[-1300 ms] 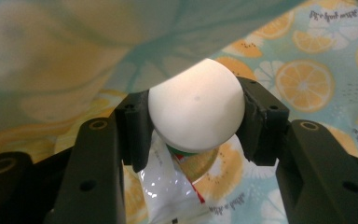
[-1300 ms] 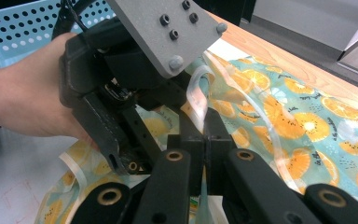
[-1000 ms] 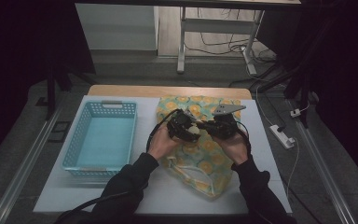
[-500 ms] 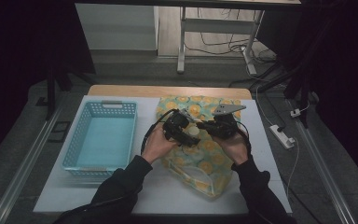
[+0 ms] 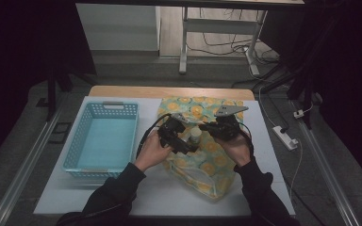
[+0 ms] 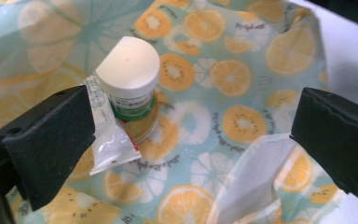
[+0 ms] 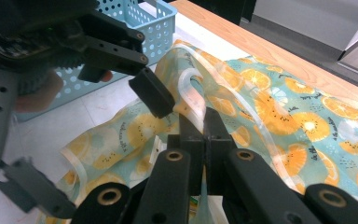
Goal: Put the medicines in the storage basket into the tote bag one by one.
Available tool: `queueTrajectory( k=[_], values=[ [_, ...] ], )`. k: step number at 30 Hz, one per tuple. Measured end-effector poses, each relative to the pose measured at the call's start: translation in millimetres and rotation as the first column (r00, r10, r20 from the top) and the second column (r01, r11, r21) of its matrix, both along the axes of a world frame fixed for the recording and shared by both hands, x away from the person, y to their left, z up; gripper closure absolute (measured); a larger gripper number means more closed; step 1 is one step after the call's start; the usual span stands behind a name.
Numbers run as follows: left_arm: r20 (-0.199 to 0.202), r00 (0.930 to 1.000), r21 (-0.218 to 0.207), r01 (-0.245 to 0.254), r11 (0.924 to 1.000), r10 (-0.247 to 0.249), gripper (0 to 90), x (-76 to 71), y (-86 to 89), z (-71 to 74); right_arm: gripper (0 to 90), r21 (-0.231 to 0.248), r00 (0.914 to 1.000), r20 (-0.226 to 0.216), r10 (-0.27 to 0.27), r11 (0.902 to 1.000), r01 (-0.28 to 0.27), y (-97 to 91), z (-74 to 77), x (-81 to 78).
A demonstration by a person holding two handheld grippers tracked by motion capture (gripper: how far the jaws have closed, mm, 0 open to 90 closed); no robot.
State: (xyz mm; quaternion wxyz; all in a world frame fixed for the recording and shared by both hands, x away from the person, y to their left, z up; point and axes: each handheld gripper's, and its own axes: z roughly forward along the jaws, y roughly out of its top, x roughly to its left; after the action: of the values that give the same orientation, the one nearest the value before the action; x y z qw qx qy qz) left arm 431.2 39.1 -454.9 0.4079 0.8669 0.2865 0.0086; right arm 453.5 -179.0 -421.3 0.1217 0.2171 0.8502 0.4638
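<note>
The left gripper (image 6: 191, 135) has just been opening its jaws, and now they stand wide apart with nothing pressed between them. In the left gripper view a little jar (image 6: 129, 79) with a round white lid and a green label stands at the upper left of the frame, next to the left jaw, and a small white tube (image 6: 106, 135) leans against it. So I think the jar has just been let go and put down on the fruit bag (image 5: 202, 141). The right gripper (image 7: 204, 122) has its jaws shut tight on a thin clear edge of the bag, holding it up. In the high view the jar (image 5: 195, 135) sits in the middle of the frame between the two grippers. The bag is soft, with orange slices printed on blue-green, and it lies on the white surface (image 5: 155, 193). A blue basket (image 5: 101, 139) stands at the left of the frame, with nothing in it.
</note>
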Motion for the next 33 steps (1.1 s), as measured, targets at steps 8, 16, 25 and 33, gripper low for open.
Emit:
queueTrajectory(
  k=[8, 16, 25, 33],
  values=[
    [0.003, 1.0, -0.027, -0.003, 0.9996, 0.004, 0.0, -12.5, 11.5, -4.1, 89.7, 0.0, 1.0, -0.001, 0.0, 1.0, 0.0, -0.1, -0.4, 0.0],
    [0.006, 0.9998, -0.003, 0.017, 0.9998, -0.017, 0.0, -26.8, 16.8, -8.9, 89.7, -0.001, 1.0, -0.004, 0.0, 1.0, 0.0, 0.0, -0.4, -0.4],
    [0.027, 0.9995, 0.076, 0.01, 0.997, -0.012, 0.0, -37.4, 10.7, -20.7, 89.7, -0.003, 1.0, -0.005, 0.001, 1.0, -0.001, -0.4, -0.3, -1.0],
    [0.015, 0.9995, 0.109, 0.027, 0.9937, -0.029, 1.4, -40.2, 4.7, -29.3, 89.7, -0.008, 1.0, -0.006, 0.007, 0.9999, -0.007, 0.0, -1.3, -1.3]
  ],
)
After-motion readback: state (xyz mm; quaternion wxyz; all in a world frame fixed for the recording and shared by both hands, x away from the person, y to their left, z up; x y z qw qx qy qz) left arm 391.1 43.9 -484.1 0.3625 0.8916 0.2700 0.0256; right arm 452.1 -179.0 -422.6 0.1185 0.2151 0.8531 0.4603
